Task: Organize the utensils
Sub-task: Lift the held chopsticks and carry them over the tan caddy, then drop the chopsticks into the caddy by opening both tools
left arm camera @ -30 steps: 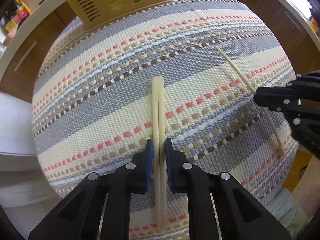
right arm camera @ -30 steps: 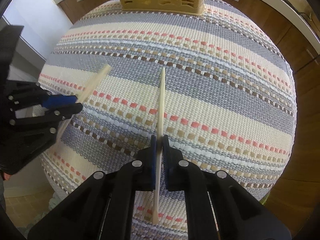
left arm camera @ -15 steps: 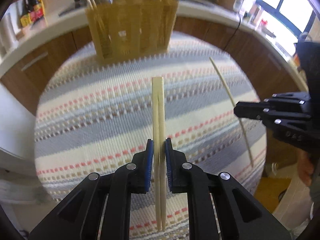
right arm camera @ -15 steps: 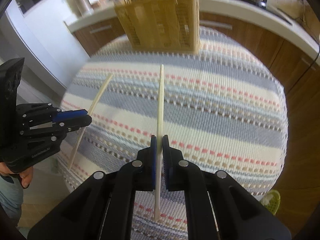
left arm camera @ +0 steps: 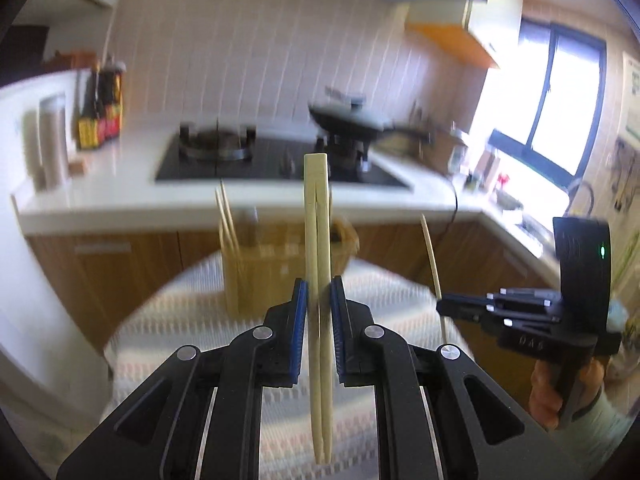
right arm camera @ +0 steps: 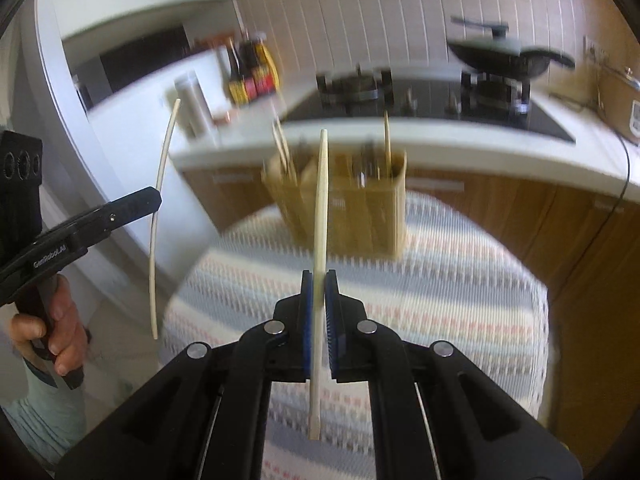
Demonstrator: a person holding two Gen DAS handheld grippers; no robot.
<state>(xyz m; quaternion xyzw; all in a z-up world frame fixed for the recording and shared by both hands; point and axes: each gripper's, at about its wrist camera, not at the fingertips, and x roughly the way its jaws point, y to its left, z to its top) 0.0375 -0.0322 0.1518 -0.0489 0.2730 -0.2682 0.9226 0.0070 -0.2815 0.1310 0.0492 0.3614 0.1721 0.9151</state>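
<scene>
My left gripper (left arm camera: 319, 286) is shut on a pair of pale wooden chopsticks (left arm camera: 317, 216) and holds them upright in the air. My right gripper (right arm camera: 319, 280) is shut on a single chopstick (right arm camera: 321, 196), also upright. Each gripper shows in the other's view, the right gripper (left arm camera: 440, 305) at the right and the left gripper (right arm camera: 157, 200) at the left. A tan slotted utensil basket (right arm camera: 356, 208) stands at the far edge of the striped tablecloth (right arm camera: 440, 280), with several chopsticks in it. It also shows in the left wrist view (left arm camera: 260, 276).
Behind the table runs a white kitchen counter (left arm camera: 120, 200) with a black gas hob (left arm camera: 260, 168), a pan (right arm camera: 504, 54), sauce bottles (right arm camera: 250, 76) and a steel canister (left arm camera: 52, 140). Wooden cabinet doors (right arm camera: 580, 232) are below. A window (left arm camera: 560, 92) is at the right.
Both grippers have lifted their chopsticks off the tablecloth and tilted up, so the views now look level at the basket and the kitchen counter.
</scene>
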